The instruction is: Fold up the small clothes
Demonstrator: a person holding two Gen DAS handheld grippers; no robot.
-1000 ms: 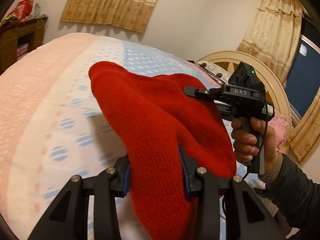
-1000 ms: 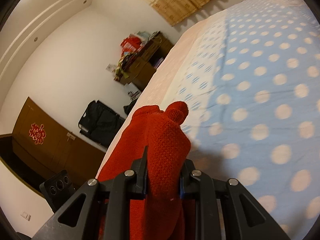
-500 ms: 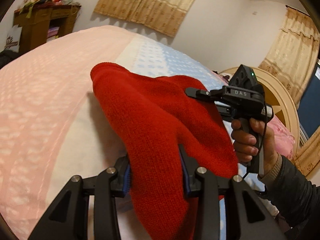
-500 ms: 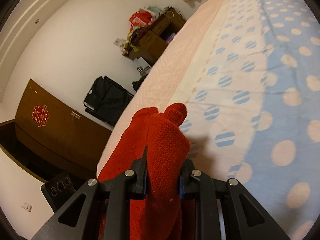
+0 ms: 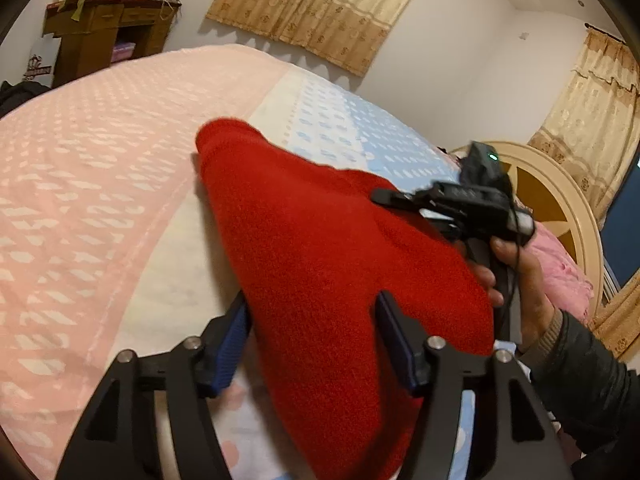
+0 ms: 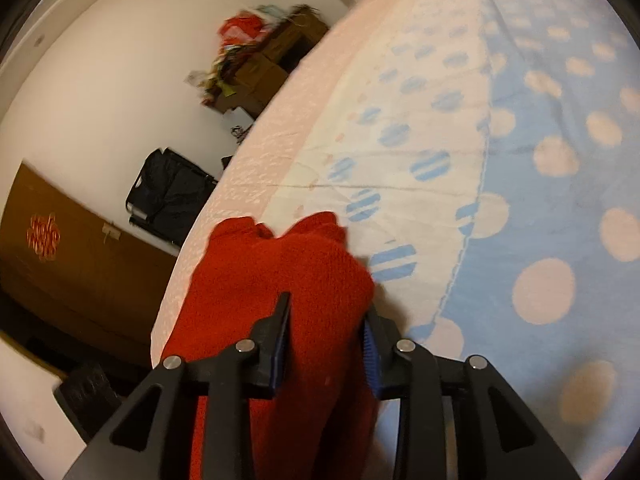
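A red knitted garment (image 5: 320, 248) hangs between my two grippers above the bed. My left gripper (image 5: 312, 320) is shut on one end of it, its blue pads pressing the knit from both sides. My right gripper (image 6: 326, 320) is shut on the other end of the garment (image 6: 280, 280). In the left wrist view the right gripper (image 5: 460, 200) shows at the right, held by a hand, its fingers buried in the red knit. The garment's lower part is hidden behind the gripper frames.
The bed (image 5: 100, 200) has a pink cover, a white strip and a blue dotted sheet (image 6: 560, 160). A rounded headboard (image 5: 560, 208) and a pink pillow (image 5: 560, 272) lie at the right. A wooden cabinet (image 5: 104, 36), a black bag (image 6: 168, 192) and curtains (image 5: 320, 8) stand by the walls.
Both grippers have moved with the garment toward the pink side of the bed. The garment stays held at both ends.
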